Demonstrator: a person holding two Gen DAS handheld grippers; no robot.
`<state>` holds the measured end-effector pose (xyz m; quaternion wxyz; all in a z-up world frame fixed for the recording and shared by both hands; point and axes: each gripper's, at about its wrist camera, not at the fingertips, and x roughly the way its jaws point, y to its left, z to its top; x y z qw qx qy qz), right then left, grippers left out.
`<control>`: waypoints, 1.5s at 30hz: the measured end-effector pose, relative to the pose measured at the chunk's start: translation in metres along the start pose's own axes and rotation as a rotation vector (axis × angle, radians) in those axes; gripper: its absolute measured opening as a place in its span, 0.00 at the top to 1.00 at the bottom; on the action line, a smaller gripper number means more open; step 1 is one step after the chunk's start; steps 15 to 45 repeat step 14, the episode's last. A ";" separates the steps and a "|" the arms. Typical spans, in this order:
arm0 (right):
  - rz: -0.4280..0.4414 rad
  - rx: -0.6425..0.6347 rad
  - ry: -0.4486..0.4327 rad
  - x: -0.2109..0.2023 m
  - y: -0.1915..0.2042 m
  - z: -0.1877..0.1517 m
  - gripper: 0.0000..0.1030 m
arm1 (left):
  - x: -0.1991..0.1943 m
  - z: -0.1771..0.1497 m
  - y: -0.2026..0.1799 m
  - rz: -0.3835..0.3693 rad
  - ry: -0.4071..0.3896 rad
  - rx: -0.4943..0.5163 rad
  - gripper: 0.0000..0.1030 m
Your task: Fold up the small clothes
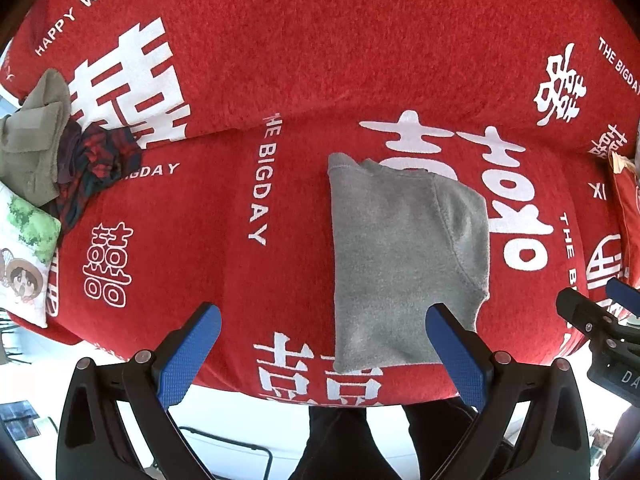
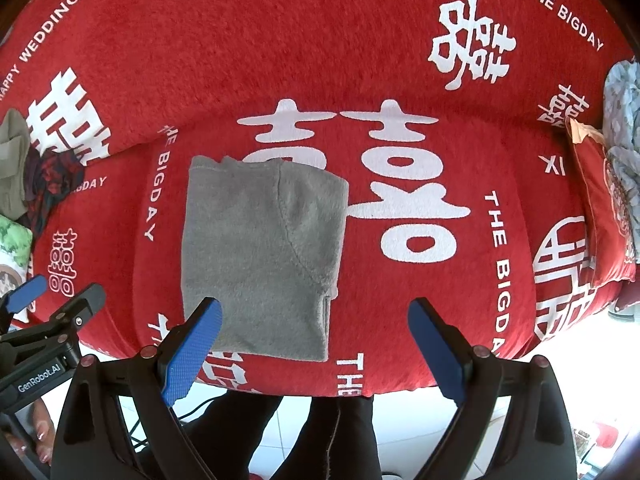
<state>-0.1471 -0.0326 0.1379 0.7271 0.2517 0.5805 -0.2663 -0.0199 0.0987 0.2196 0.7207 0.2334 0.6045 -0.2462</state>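
From my left claw's camera, going left to right: at nine o'clock a cartoon-print cushion [image 1: 24,256] sits at the edge of the red blanket [image 1: 280,60]. Just above it, toward ten o'clock, lies a heap of unfolded clothes [image 1: 60,160], an olive piece on top of a dark red plaid one. My left claw [image 1: 322,350] hangs at six o'clock with its blue pads spread wide, holding nothing. The gray garment [image 1: 400,264] lies folded flat, a little right of centre; the claw's right pad overlaps its near right corner in this view, though I cannot tell whether it touches. At four o'clock my right claw [image 1: 596,304] pokes in from the edge.

From my right claw's camera, the clothes heap [image 2: 36,176] sits at nine o'clock, and my left claw [image 2: 56,296] shows at eight o'clock. The gray garment [image 2: 260,256] lies left of centre on the blanket [image 2: 320,40]. My right claw [image 2: 314,344] hangs at six o'clock, pads wide apart and empty, its left pad over the garment's near edge. At three o'clock a red cushion [image 2: 600,208] leans beside pale blue floral cloth [image 2: 624,128].
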 end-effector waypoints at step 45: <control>0.003 -0.003 0.001 0.001 0.003 -0.001 0.07 | -0.004 -0.002 -0.004 0.001 -0.030 0.004 0.00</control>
